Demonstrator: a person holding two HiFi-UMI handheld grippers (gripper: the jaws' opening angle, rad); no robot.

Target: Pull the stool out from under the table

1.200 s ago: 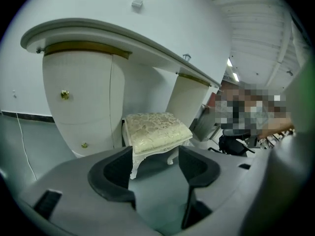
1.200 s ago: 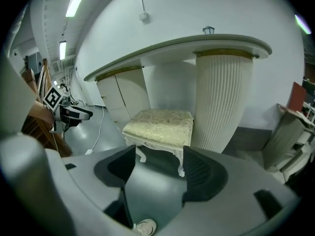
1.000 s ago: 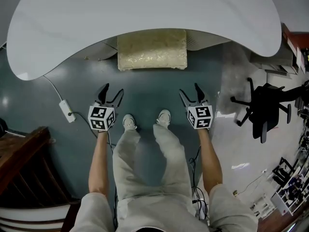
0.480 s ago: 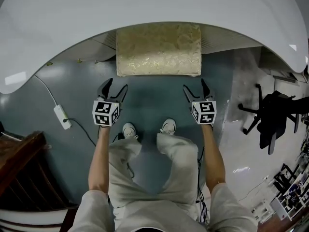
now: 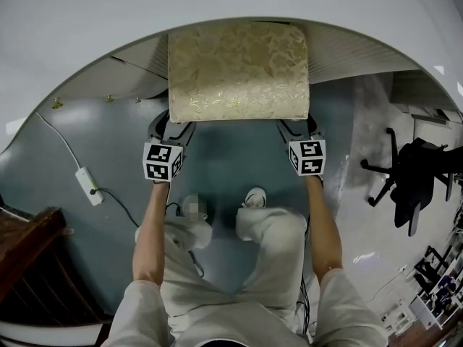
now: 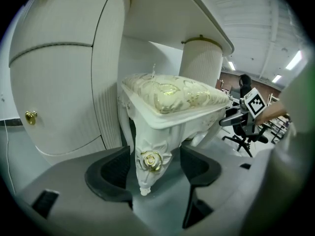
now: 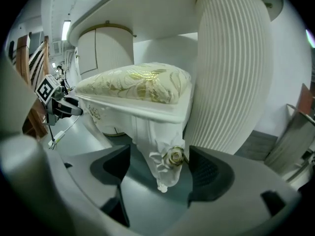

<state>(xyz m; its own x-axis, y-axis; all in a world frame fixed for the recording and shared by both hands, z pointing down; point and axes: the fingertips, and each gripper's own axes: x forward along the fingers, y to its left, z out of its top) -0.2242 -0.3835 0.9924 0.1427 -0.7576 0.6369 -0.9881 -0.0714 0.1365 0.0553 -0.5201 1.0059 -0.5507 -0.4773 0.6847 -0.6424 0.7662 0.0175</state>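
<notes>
The stool (image 5: 239, 71) has a gold brocade cushion on a white carved frame and stands half under the white table (image 5: 72, 20). My left gripper (image 5: 170, 130) is at its front left corner, my right gripper (image 5: 300, 129) at its front right corner, both fingertips tucked under the cushion's edge. In the left gripper view a white leg with a gold rose (image 6: 150, 163) stands between the jaws of the left gripper (image 6: 155, 170). The other front leg (image 7: 166, 163) stands between the jaws of the right gripper (image 7: 160, 170). Both pairs of jaws have just been opening; the pads are clear of the legs.
A fluted white pedestal (image 7: 231, 68) rises just right of the stool, and a rounded cabinet (image 6: 59, 82) on its left. A black office chair (image 5: 412, 179) is off to the right. A power strip (image 5: 85, 186) and a wooden chair (image 5: 29, 266) lie at the left. The person's knees are bent behind the grippers.
Both grippers have sunk and moved forward to the stool's front corners. The person has crouched, so the stool now looks larger and nearer.
</notes>
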